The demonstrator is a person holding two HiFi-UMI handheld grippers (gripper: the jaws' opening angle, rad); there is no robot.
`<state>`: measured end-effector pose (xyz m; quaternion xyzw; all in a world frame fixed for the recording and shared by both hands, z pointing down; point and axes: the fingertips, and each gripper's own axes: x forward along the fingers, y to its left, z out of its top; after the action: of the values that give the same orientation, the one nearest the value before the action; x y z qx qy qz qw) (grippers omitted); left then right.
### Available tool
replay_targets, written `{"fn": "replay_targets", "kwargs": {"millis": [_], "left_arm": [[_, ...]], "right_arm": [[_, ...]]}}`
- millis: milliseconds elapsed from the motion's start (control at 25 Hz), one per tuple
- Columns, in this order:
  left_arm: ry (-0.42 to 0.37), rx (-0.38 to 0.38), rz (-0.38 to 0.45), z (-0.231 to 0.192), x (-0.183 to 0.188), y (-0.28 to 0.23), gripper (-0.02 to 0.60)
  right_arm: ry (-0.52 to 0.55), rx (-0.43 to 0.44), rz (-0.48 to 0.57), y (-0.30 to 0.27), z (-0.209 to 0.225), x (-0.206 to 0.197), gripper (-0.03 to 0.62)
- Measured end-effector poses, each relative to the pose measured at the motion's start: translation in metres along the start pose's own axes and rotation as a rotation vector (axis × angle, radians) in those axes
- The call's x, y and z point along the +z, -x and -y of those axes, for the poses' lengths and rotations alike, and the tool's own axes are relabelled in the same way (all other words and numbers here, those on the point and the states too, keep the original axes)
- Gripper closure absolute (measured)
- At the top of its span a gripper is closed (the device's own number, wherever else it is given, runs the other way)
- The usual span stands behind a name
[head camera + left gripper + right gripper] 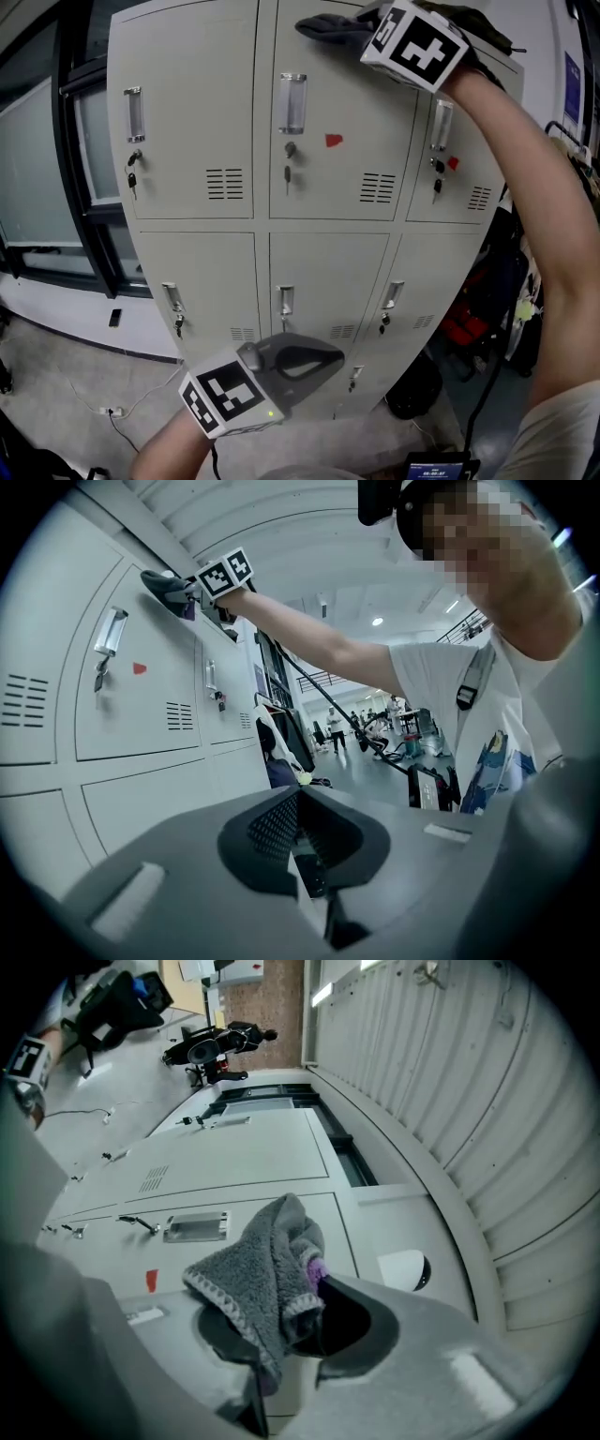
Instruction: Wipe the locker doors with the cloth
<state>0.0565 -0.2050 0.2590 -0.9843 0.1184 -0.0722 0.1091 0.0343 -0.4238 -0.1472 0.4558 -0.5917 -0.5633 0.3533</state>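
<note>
Right gripper: jaws clamped on the cloth, at the top of the lockers' upper middle door.
Cloth: grey, fluffy, bunched, with a stitched hem and a purple bit showing.
Left gripper: jaws together, empty, before the lockers' bottom row.

The cloth sits high on the upper middle locker door, the left hand-held gripper well below it.
</note>
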Motion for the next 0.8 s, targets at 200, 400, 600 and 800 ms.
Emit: {"fn": "replay_targets", "kwargs": {"millis": [200, 400, 600, 800], "left_arm": [[0.008, 0.000, -0.002, 0.003, -0.004, 0.004, 0.578], [0.018, 0.001, -0.005, 0.001, -0.008, 0.007, 0.578], [0.025, -0.016, -0.007, 0.006, -0.011, 0.004, 0.578], [0.025, -0.030, -0.008, 0.011, -0.013, 0.004, 0.578]], "right_arm": [[-0.017, -0.013, -0.046, -0.018, 0.010, -0.013, 0.490], [0.002, 0.024, -0.055, -0.018, -0.016, -0.019, 0.490], [0.078, 0.104, -0.070, -0.016, -0.074, -0.025, 0.490], [0.114, 0.175, -0.071, -0.011, -0.136, -0.034, 0.491]]}}
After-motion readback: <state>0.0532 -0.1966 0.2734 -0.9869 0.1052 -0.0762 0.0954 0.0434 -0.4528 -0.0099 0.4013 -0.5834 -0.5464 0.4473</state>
